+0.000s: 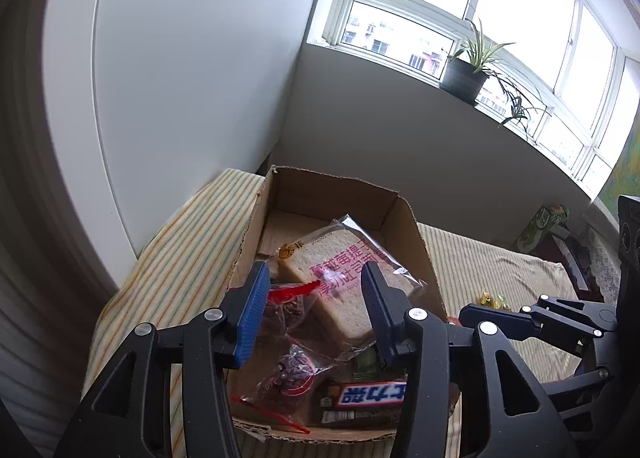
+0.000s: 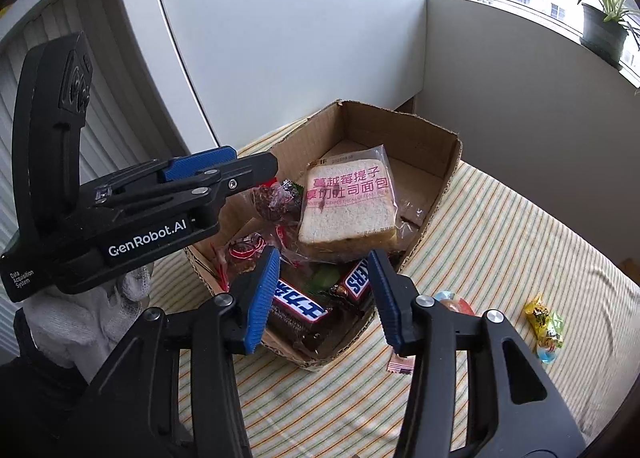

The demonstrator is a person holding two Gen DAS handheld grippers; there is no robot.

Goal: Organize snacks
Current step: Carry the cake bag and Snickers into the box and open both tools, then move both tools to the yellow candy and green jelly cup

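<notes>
Left gripper hangs with its blue-padded fingers spread wide apart — nothing between them. Right gripper is likewise spread, gripping nothing. A white-gloved hand holds the left gripper's handle — both point forward and down

One cardboard box, one bagged bread slice, two chocolate bars, two red-trimmed snack bags, several loose candies at four o'clock, one potted plant

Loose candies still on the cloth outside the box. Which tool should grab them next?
Right, probably. The candies lie on the striped cloth just beside the right tool, which is open and empty. The left tool hangs open over the box, farther away.
</notes>
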